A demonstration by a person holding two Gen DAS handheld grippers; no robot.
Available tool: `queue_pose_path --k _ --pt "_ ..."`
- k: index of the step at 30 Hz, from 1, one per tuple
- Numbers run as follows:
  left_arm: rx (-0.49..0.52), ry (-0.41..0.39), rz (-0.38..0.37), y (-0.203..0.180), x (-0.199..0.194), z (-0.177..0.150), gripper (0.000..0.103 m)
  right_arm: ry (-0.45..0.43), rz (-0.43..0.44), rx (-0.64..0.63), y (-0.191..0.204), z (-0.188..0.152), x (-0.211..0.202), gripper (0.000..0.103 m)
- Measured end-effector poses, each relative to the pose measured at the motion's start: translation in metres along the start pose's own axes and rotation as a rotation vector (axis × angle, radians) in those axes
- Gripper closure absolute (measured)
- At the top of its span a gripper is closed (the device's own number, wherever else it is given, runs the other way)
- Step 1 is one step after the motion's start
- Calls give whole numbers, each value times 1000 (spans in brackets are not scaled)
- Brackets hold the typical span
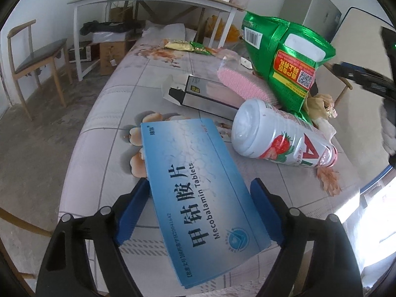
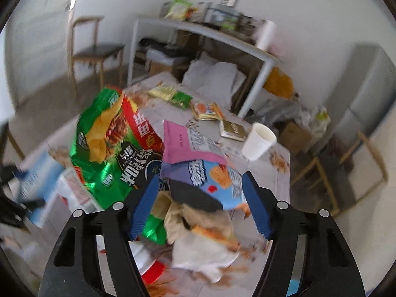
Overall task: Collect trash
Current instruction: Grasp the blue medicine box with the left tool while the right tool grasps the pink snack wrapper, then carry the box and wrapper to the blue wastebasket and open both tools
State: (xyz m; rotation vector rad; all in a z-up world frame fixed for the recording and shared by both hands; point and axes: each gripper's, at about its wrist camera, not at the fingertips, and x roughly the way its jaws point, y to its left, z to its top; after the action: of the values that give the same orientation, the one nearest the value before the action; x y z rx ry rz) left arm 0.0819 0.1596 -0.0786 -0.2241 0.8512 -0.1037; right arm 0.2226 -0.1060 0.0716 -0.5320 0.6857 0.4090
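My left gripper (image 1: 201, 198) has the blue tablet box (image 1: 198, 193) between its blue pads; the left pad touches the box edge, the right one stands just clear, so it is spread around it, not pinching. The box lies on the flowered bedcover (image 1: 104, 104), near a strawberry drink bottle (image 1: 279, 135) on its side and a green snack bag (image 1: 284, 57). My right gripper (image 2: 200, 193) looks spread too, a light blue snack packet (image 2: 222, 180) between its pads; blur hides any contact
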Motion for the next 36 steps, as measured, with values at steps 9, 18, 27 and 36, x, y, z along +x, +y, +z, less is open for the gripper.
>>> queue_pose_path --k 9,18,27,36 --pt "-6 -21 -28 10 -1 0 23 124 -84 -347 25 -9 38 59" --pt "-8 -39 -41 15 0 -1 24 192 -221 -550 41 -18 76 75" --pt "-12 -61 -37 16 -4 -4 26 113 -341 -428 30 -7 70 103" --pt "-79 -115 -32 22 -27 1 27 -100 -304 150 -56 14 11 103"
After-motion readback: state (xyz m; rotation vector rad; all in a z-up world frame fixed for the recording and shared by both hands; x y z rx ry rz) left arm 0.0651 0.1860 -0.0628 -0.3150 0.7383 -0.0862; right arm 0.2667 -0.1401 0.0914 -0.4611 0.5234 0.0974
